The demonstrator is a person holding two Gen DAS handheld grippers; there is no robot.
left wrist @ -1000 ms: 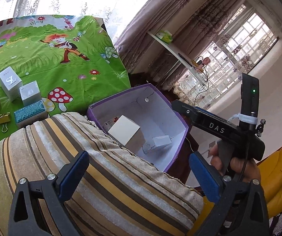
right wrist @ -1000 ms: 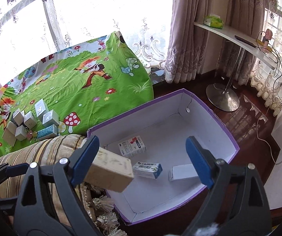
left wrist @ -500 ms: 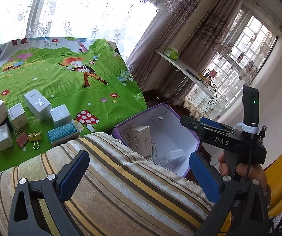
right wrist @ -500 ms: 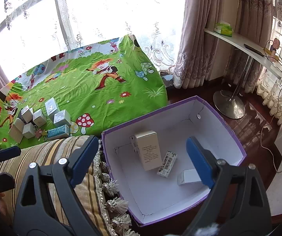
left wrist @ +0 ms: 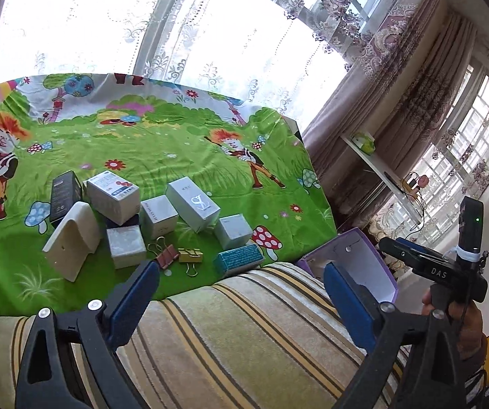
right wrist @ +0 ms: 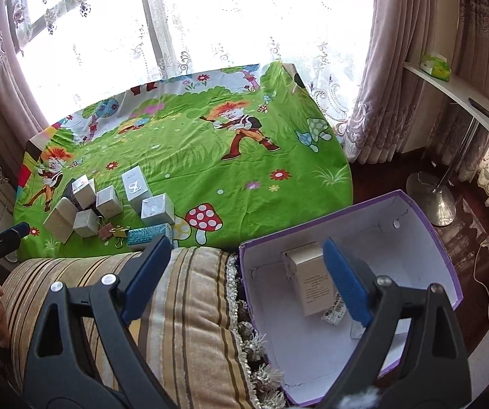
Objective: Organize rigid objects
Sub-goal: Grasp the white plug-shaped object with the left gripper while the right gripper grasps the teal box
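Note:
Several small cartons lie on the green cartoon cloth (left wrist: 183, 143): a tall white box (left wrist: 193, 208), a white cube (left wrist: 233, 231), a teal box (left wrist: 239, 260), a cream block (left wrist: 72, 240) and two binder clips (left wrist: 178, 255). The same pile shows in the right wrist view (right wrist: 108, 208). A purple box (right wrist: 425, 218) with a white inside holds a beige carton (right wrist: 307, 277) and smaller packets. My left gripper (left wrist: 241, 301) is open and empty above a striped cushion (left wrist: 244, 341). My right gripper (right wrist: 247, 281) is open and empty over the cushion and the purple box's left edge.
The striped cushion (right wrist: 176, 323) lies between the cloth and the purple box. A white shelf (right wrist: 462, 102) on a metal stand (right wrist: 431, 197) is at the right, over a dark wood floor. Curtains and a bright window are behind.
The beige carton left my right gripper and now rests in the purple box. Both grippers have drawn back and turned left, bringing the pile of cartons on the cloth into fuller view.

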